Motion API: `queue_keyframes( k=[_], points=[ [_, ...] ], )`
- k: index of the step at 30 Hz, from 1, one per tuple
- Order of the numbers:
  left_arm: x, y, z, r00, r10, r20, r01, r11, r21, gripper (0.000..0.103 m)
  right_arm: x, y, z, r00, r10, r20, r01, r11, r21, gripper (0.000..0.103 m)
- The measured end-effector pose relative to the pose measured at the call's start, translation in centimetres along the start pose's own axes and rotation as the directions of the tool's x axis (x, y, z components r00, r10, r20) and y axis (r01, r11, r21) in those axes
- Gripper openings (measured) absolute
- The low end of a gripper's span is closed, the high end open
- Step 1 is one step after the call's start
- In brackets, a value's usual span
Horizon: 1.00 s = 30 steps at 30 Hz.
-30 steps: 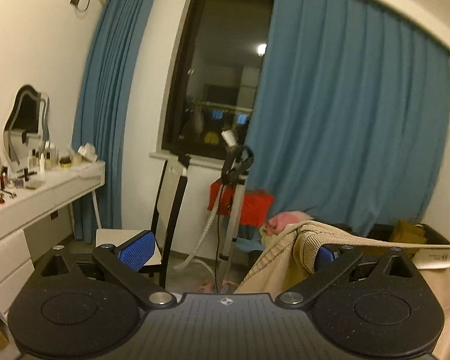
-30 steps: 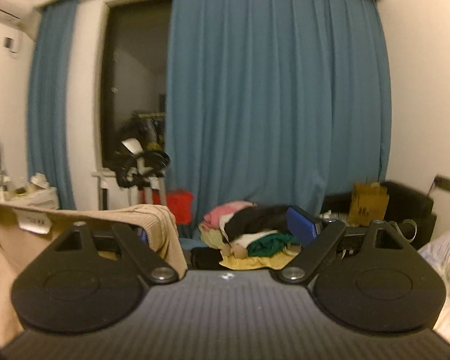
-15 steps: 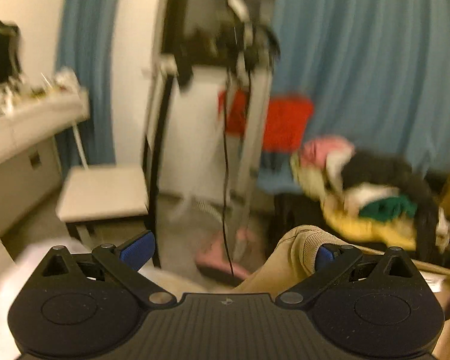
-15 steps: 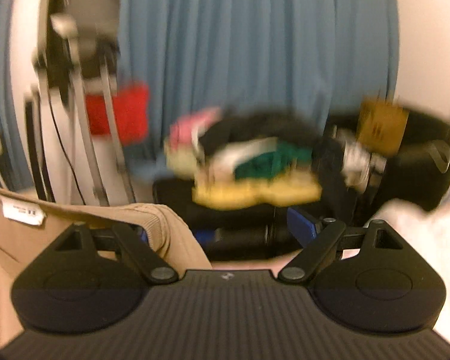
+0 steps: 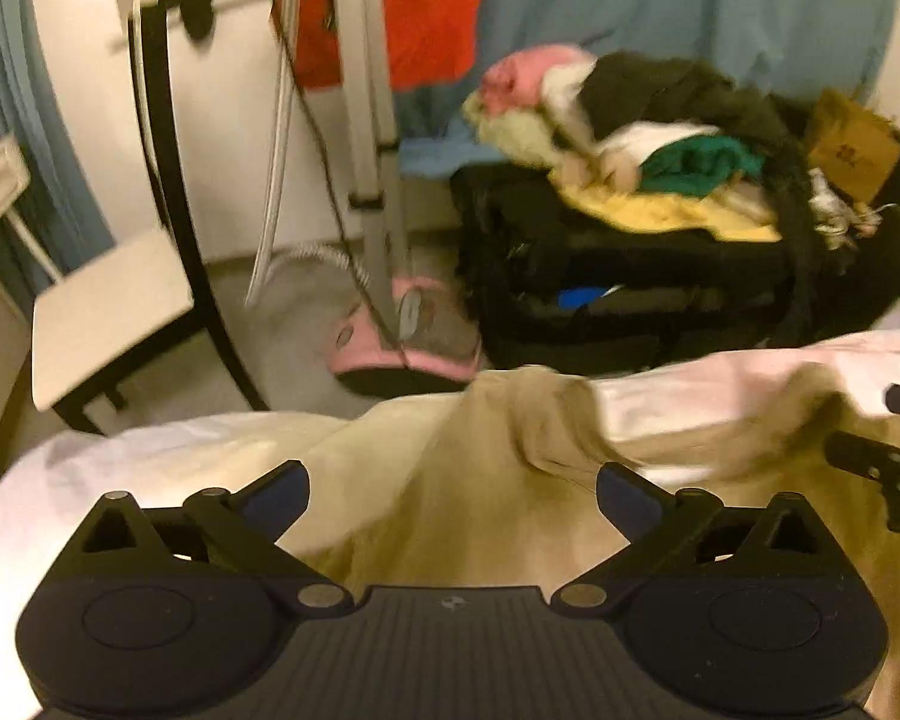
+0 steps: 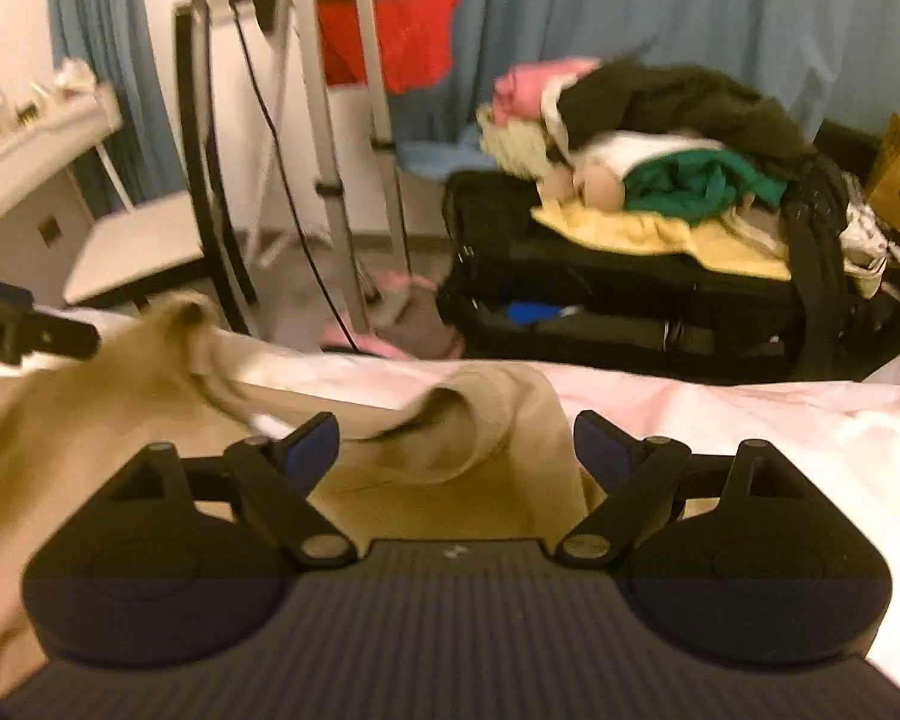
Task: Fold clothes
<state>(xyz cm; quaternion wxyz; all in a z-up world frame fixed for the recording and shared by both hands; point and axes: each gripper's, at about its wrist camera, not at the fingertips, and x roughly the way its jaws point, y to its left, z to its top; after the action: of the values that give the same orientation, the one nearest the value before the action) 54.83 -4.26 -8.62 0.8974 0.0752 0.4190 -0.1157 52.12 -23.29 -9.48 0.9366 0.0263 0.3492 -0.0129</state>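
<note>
A tan garment (image 5: 468, 480) lies spread on the white bed sheet (image 5: 120, 456). It also shows in the right wrist view (image 6: 438, 462), with a raised fold near its far edge. My left gripper (image 5: 453, 489) is open just above the garment, its jaws wide apart with nothing between them. My right gripper (image 6: 456, 444) is open too, over the garment's right part. The right gripper's tip shows at the right edge of the left wrist view (image 5: 888, 468); the left one shows at the left of the right wrist view (image 6: 24, 330).
Beyond the bed's far edge stand a black suitcase (image 6: 600, 288) piled with clothes (image 6: 648, 162), a tripod stand (image 5: 366, 138) with cables, pink slippers (image 5: 408, 342), a white chair (image 5: 108, 312) and a white dresser (image 6: 24, 180). Blue curtains hang behind.
Both grippers swung down from holding the garment up in the air to the bed. The garment left the jaws and now lies on the sheet; both stand open.
</note>
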Motion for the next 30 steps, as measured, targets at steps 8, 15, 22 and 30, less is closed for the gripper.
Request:
queue_keyframes(
  k=[8,15,22,30],
  points=[
    [-17.5,-2.1,-10.6,0.97,-0.043,0.238,0.06,0.996,-0.065,0.103,-14.4,2.1,-5.5,0.983,0.017,0.182,-0.04,0.992,0.122,0.087],
    [-28.5,-0.2,-20.4,0.947,-0.084,0.311,0.145,0.973,-0.181,0.102,-26.1,4.4,-11.6,0.962,0.019,0.272,-0.067,0.984,0.167,0.087],
    [-32.8,4.8,-25.1,0.949,-0.15,0.279,0.27,0.844,-0.463,0.099,-33.0,5.1,-17.5,0.923,0.078,0.377,-0.177,0.956,0.235,0.087],
    [-29.6,10.3,-27.9,0.956,-0.133,0.26,0.281,0.668,-0.69,0.097,-28.6,2.3,-25.2,0.924,0.094,0.371,-0.246,0.889,0.387,0.086]
  ],
)
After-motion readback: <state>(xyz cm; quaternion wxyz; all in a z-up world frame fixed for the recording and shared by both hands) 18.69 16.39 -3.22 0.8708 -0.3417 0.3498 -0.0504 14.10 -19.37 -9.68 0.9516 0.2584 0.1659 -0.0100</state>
